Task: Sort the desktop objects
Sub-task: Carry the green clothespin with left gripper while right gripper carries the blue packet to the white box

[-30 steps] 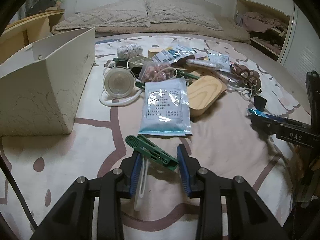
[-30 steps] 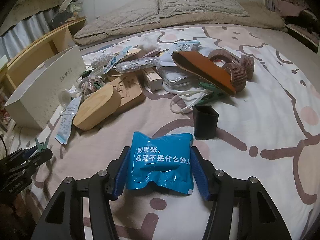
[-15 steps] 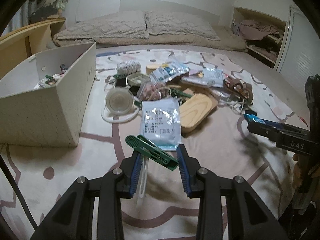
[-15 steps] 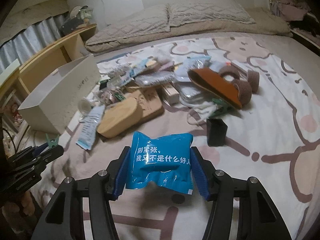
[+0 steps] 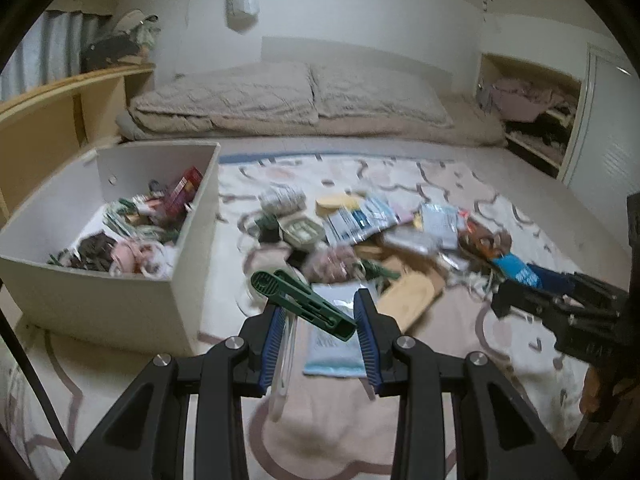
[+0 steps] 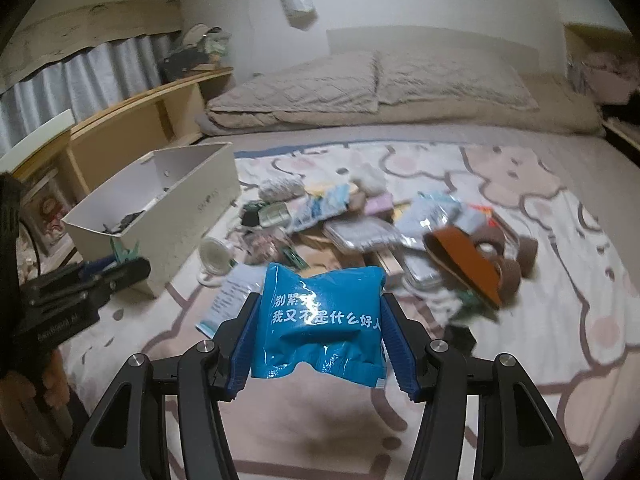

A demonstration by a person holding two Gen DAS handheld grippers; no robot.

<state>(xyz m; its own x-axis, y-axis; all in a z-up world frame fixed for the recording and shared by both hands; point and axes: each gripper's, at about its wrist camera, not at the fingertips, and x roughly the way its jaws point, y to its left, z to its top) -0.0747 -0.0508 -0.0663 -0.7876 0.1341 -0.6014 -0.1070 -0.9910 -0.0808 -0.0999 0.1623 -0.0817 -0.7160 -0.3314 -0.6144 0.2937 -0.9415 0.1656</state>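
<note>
The left gripper (image 5: 320, 332) pinches a green plastic clip (image 5: 302, 304) between its blue pads; the clip lies slantwise across the gap, its rounded end up and to the left of the left finger, its other end against the right pad, and a white plastic piece (image 5: 283, 364) hangs down just inside the left finger. The right gripper (image 6: 320, 336) is pressed onto a blue snack packet (image 6: 320, 324) with white Chinese print, which fills the whole gap between the pads and bulges above and below them. Both held things are up off the patterned bedspread (image 5: 328, 432). The white cardboard box (image 5: 120, 300), open-topped and partly filled with small items, stands on the bedspread to the left of the left gripper and beyond it. To the right of the box lies the blurred heap of unsorted things, among them a wooden lid (image 5: 408, 296), a pale sachet (image 5: 336, 344) and a brown slipper (image 6: 464, 268).
</note>
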